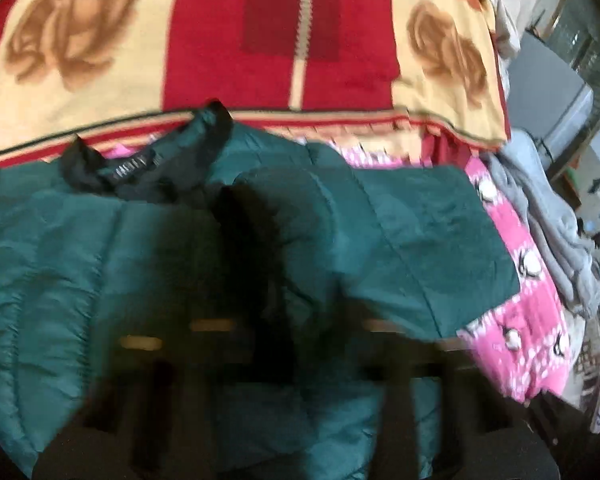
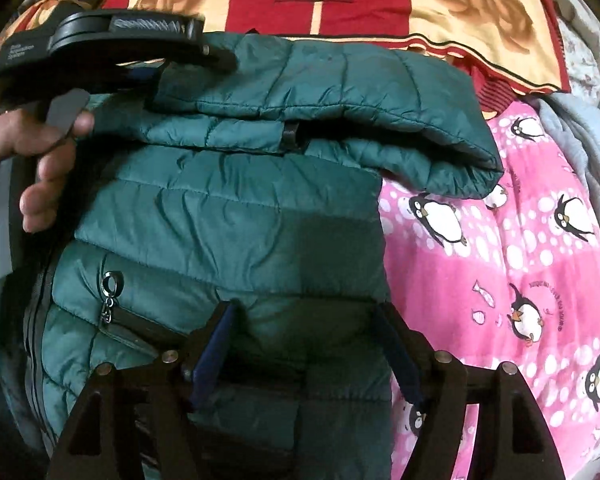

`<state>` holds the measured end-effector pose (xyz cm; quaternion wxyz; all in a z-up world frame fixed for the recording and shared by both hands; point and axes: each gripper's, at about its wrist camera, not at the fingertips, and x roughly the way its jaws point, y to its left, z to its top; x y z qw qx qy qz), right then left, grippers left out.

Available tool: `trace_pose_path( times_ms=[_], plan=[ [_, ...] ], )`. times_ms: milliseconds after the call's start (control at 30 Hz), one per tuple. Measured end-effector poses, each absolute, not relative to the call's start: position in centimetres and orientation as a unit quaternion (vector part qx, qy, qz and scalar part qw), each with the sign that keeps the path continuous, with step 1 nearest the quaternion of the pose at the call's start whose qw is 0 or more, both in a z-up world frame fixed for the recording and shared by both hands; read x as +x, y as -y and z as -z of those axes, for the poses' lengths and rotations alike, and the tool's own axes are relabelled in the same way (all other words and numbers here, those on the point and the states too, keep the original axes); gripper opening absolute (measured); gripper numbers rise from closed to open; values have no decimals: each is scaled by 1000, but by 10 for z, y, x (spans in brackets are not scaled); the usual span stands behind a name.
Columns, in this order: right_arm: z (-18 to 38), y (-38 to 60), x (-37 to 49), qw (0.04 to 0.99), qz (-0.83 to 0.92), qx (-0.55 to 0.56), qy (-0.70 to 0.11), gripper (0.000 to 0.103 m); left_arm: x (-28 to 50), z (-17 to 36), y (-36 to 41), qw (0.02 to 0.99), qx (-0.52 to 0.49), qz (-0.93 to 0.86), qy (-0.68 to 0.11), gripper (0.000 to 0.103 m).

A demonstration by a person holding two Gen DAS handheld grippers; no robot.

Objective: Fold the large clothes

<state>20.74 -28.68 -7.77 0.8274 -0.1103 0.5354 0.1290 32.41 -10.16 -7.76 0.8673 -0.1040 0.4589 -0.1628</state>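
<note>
Judging by its puffy quilting, the green jacket (image 2: 228,216) will handle light and soft, springy enough to push a fold back open, with a slick shell that may slide; the stitched hem, the sleeve cuff or the dark collar (image 1: 148,164) look like the firmest places to take hold. It lies on the bed, over the pink penguin sheet (image 2: 500,264) and below the red rose blanket (image 2: 340,4), one sleeve (image 2: 340,96) folded across its top. The right tongs (image 2: 308,344) stand open, their blue-padded fingers straddling the lower hem with fabric bulging between them. The left tongs (image 1: 292,360) hover just over the chest, too blurred to tell their state.
</note>
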Motion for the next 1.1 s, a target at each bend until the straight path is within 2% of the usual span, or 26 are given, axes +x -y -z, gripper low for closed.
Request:
trace_pose_path(
  times_ms=[33,100,233,433,633,767,833,867,933,1033,1067,1100],
  plan=[
    [78,287,210,828,-125,-116,-535,79,319,73,101,872,-99,160,-452,14],
    [80,286,212,827,-119,-119,-537,80,307,55,98,881,-104,171,-429,9],
    [81,285,214,827,-114,-120,-537,80,284,1,74,898,-118,189,-380,9],
    [80,281,202,836,-111,-130,-522,83,252,-63,10,932,-74,149,-321,9],
    [85,292,204,827,-107,-89,-545,93,230,-38,-89,933,-102,73,-337,9],
    [87,298,212,815,-113,-72,-564,94,229,36,-127,896,-147,39,-417,10],
    [85,298,212,813,-114,-75,-567,94,223,53,-137,885,-170,24,-432,10],
    [83,300,213,809,-114,-68,-573,94,218,55,-142,886,-186,25,-423,12],
    [71,306,216,818,-111,-52,-562,82,207,44,-151,899,-198,9,-391,12],
    [37,323,226,870,-80,-13,-486,81,201,20,-157,921,-188,-30,-339,12],
    [29,325,230,883,-74,4,-463,81,202,15,-158,925,-186,-40,-328,20],
    [18,327,239,899,-69,28,-432,81,208,10,-156,929,-185,-53,-318,34]
  ],
)
